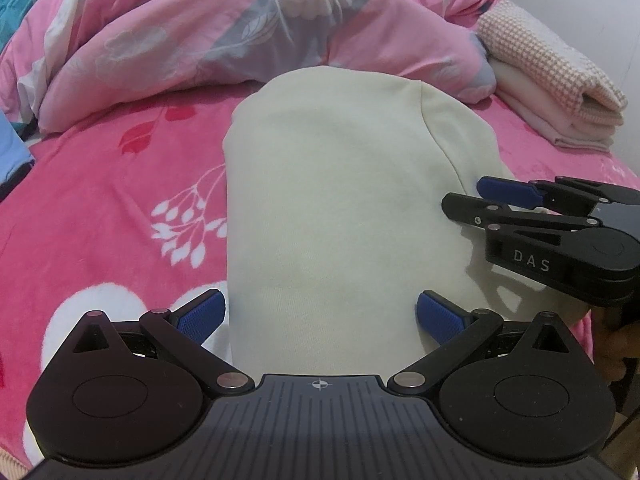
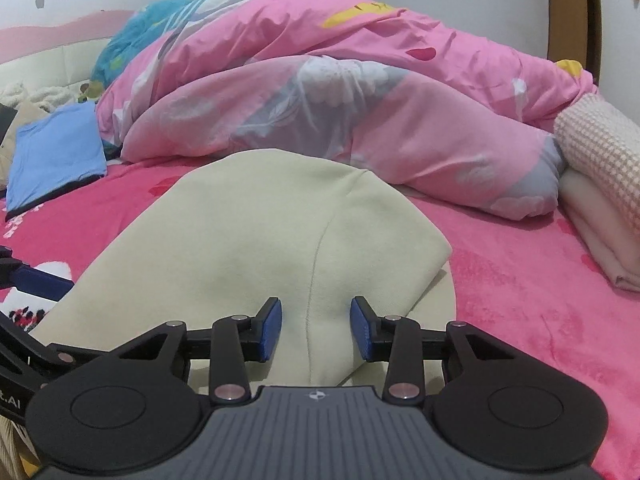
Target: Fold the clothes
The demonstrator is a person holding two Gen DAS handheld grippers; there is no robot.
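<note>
— Where are we?
— My left gripper (image 1: 320, 312) is spread wide at the frame bottom; my right gripper (image 2: 316, 328) hangs half-spread over the cream garment (image 2: 256, 240), pinching nothing.
— Next?
— Probably grip that near hem, then fold toward the pink duvet (image 2: 340, 88) up top.

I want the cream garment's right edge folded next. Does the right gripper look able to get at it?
Probably yes: the right gripper is open right over the cream garment, nothing between them.

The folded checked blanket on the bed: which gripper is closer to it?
Right. The right gripper sits at the cream garment's edge on the checked blanket's side; the left gripper is farther, at the garment's near end.
</note>
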